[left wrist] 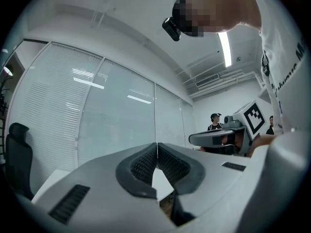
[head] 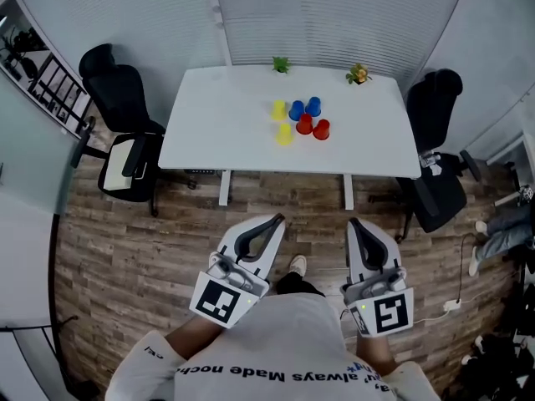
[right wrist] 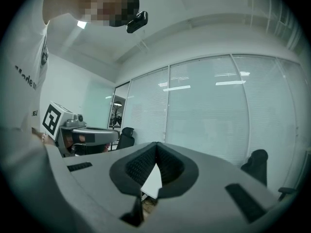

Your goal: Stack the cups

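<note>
Left gripper (head: 277,219) and right gripper (head: 354,222) fingers are noted pressed together, empty. Cups (head: 299,120) on the tabletop (head: 217,132) are hidden in both gripper views.

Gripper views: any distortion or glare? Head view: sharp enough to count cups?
Left gripper view: strong fisheye, dark corners, ceiling light glaring. Right gripper view: same fisheye and corners. Head view: edges bent, evenly lit, six cups sharp on the table.

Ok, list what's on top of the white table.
On the table: two yellow cups, two blue cups and two red cups in a cluster, plus two small plants at the far edge. Anything under or inside the cups is hidden.
</note>
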